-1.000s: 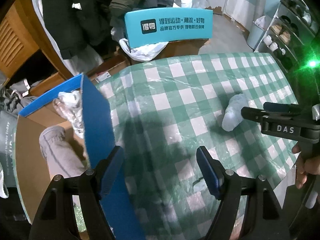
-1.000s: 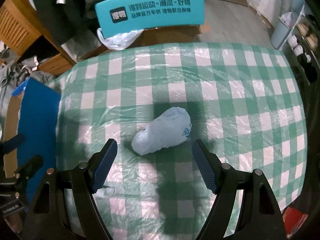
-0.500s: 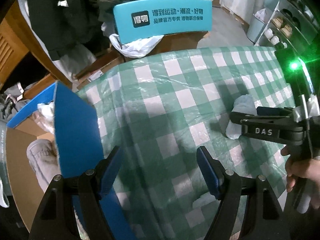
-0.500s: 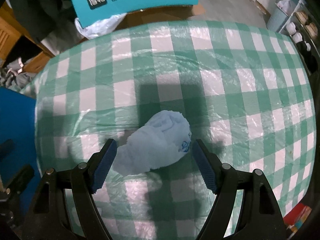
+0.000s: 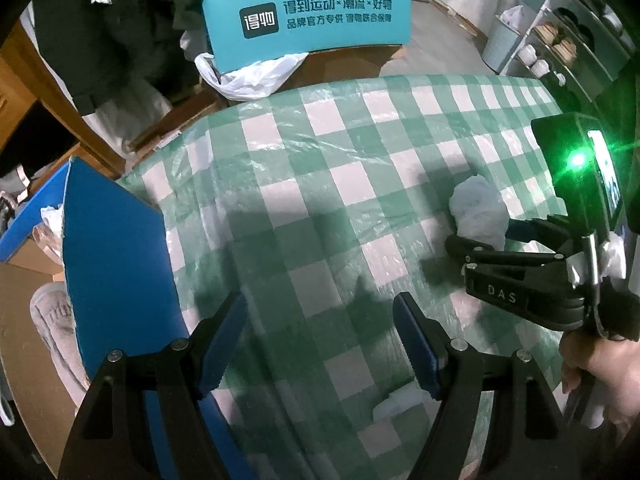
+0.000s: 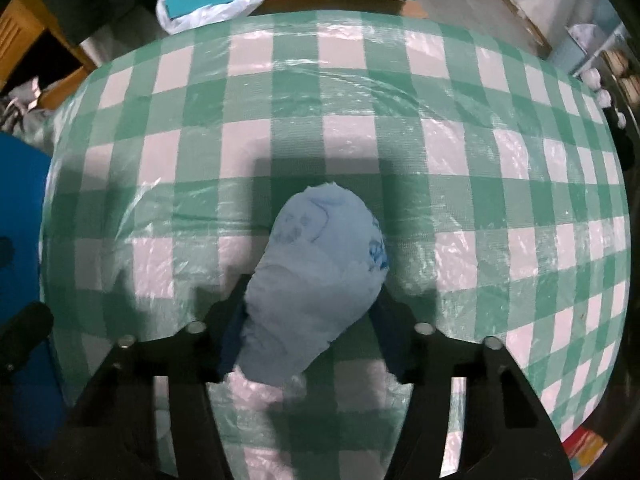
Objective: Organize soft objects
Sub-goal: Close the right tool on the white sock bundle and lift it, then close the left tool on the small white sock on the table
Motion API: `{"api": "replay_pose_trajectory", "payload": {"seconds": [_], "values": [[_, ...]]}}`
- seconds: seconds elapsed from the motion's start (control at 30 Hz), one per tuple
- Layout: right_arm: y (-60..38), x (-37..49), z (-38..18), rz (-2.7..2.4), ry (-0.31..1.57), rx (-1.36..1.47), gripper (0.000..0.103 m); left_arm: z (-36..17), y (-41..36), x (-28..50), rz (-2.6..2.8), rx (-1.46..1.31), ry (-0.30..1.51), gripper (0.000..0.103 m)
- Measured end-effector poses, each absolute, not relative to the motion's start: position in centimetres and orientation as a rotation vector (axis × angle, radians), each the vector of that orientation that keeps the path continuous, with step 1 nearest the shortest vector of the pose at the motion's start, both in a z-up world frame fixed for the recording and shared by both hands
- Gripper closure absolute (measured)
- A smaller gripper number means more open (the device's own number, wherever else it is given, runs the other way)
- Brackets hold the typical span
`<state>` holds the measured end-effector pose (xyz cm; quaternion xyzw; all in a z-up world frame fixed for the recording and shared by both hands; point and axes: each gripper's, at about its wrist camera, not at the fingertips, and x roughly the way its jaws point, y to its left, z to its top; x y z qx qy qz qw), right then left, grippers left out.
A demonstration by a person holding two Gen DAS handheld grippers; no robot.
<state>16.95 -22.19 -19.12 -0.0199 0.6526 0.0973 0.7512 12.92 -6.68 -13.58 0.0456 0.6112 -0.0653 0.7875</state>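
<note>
Seen from the left wrist, the left gripper (image 5: 320, 340) is held wide apart over the checked tablecloth (image 5: 320, 184) beside the blue box (image 5: 116, 264), while from the right wrist the right gripper (image 6: 310, 334) is seen pressed around the pale bundle (image 6: 320, 284), which should be squeezed gently and lifted straight.

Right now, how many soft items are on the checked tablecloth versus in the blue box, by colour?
Pale blue bundle on the tablecloth, between the right gripper fingers: 1
Grey soft item in the blue box: 1
White crumpled item in the box: 1
Total: 3
The left gripper is empty.
</note>
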Motion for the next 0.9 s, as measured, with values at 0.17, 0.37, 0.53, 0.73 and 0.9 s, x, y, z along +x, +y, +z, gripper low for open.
{"api": "replay_pose_trajectory", "payload": {"seconds": [0.17, 0.37, 0.53, 0.73, 0.9], "values": [[-22.0, 15.5, -18.3, 0.253, 1.418, -0.059, 0.05, -14.0, -6.6, 12.2, -0.156, 0.08, 1.344, 0.026], [-22.8, 13.5, -16.9, 0.267, 1.408, -0.039, 0.05, -13.9, -6.7, 11.0, -0.172, 0.081, 1.355, 0.026], [-24.2, 12.4, -16.2, 0.279, 1.402, -0.022, 0.05, -14.1, -7.8, 9.3, -0.228, 0.132, 1.368, 0.026], [-25.0, 11.0, -14.8, 0.294, 1.388, -0.001, 0.05, -14.3, -8.9, 7.2, -0.279, 0.176, 1.361, 0.026], [-26.4, 9.9, -13.8, 0.301, 1.378, 0.008, 0.05, -14.7, -9.3, 6.4, -0.295, 0.197, 1.36, 0.026]]}}
